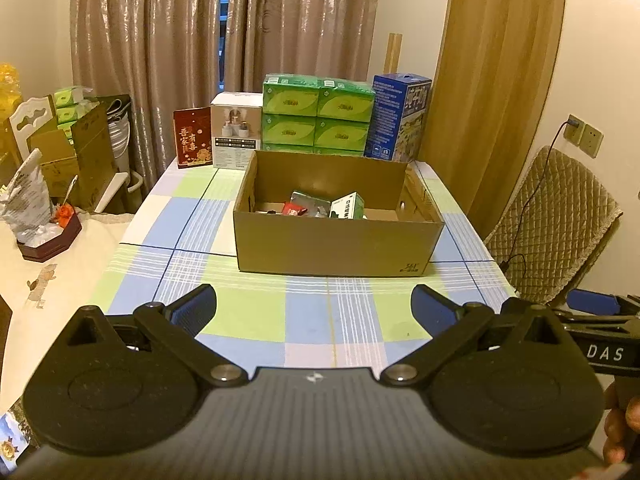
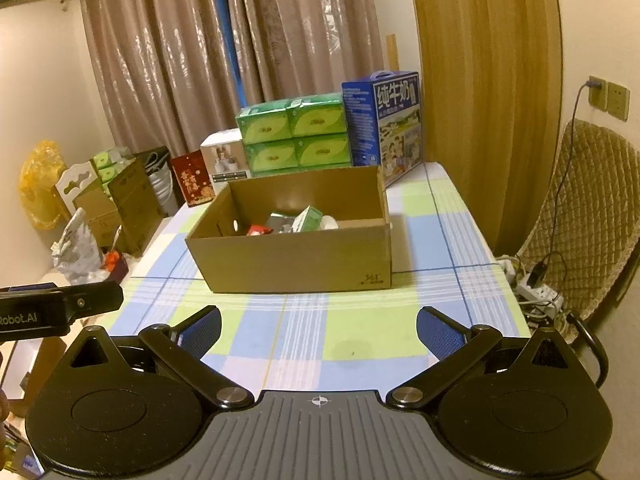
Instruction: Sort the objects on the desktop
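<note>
both your left gripper [image 1: 314, 306] and right gripper [image 2: 319, 328] are spread wide and empty; straight ahead sits the open brown cardboard box [image 1: 336, 246] holding small packets.

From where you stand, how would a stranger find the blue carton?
Start at the open cardboard box on the checked tablecloth. Behind its far right corner stands the blue carton, right of the green tissue packs. It is the tallest package there and the only blue one.

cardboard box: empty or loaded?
Loaded, partly. The open-topped cardboard box holds a green-white carton, a red packet and a silvery pack on its floor; much of the floor is bare.
</note>
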Available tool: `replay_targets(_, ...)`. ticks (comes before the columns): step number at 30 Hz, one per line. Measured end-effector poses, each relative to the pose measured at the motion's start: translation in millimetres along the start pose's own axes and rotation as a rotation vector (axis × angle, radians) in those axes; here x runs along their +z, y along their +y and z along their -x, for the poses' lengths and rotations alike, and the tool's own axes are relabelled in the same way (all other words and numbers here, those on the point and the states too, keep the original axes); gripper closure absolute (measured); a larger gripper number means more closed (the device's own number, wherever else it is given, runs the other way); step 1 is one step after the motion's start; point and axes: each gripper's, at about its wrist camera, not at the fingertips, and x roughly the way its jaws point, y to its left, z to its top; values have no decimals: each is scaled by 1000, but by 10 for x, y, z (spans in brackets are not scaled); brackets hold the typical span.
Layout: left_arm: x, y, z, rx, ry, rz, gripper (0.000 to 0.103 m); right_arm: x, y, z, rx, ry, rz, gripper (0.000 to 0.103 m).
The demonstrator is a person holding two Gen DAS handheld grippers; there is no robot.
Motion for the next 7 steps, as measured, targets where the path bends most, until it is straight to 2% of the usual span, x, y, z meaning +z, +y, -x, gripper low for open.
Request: replay_targets(7, -25, 36, 55, -45, -18, 33, 1, -50, 3, -30, -4, 7, 1, 2)
